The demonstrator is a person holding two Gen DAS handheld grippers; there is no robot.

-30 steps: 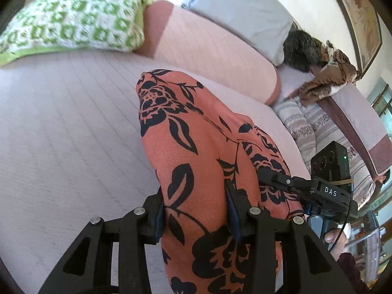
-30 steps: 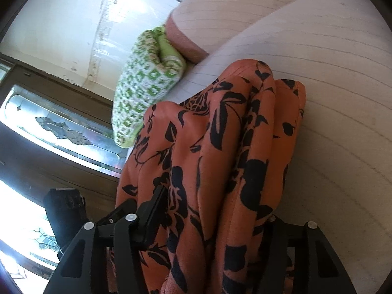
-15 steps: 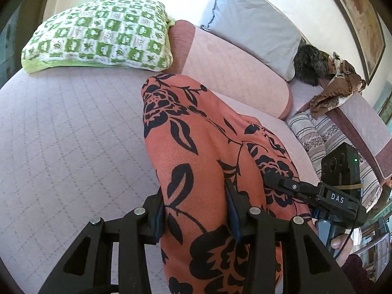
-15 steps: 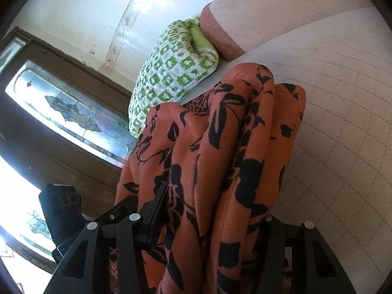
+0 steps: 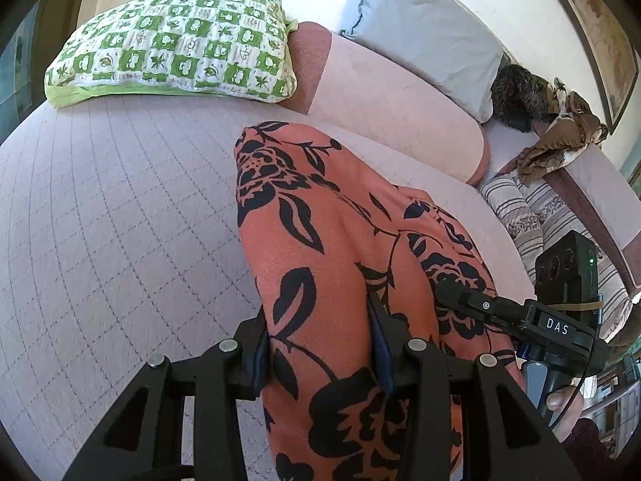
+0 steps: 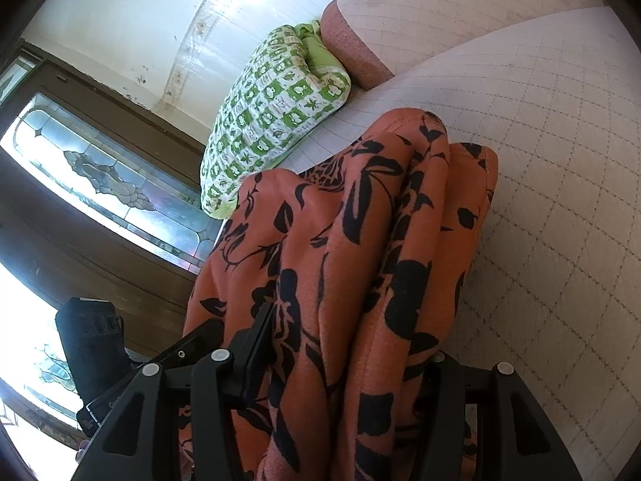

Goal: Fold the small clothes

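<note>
An orange garment with black flowers [image 5: 320, 248] drapes from both grippers down onto the pale quilted bed. My left gripper [image 5: 320, 344] is shut on a bunched part of it, cloth filling the gap between its blue pads. In the right wrist view the same garment [image 6: 360, 248] hangs in thick folds through my right gripper [image 6: 344, 344], which is shut on it; its right finger is hidden under cloth. The right gripper [image 5: 472, 300] also shows in the left wrist view, clamped on the garment's right side, with a hand below it.
A green-and-white checked pillow [image 5: 176, 48] lies at the bed's head beside a pink bolster [image 5: 384, 92] and a grey pillow [image 5: 424, 28]. Striped bedding [image 5: 537, 208] and a brown cloth [image 5: 561, 140] sit at the right. A stained-glass window [image 6: 100, 176] stands left of the bed.
Both grippers have drawn back from the pillows with the garment held, so more of the bed and the checked pillow shows. The grips look unchanged.
</note>
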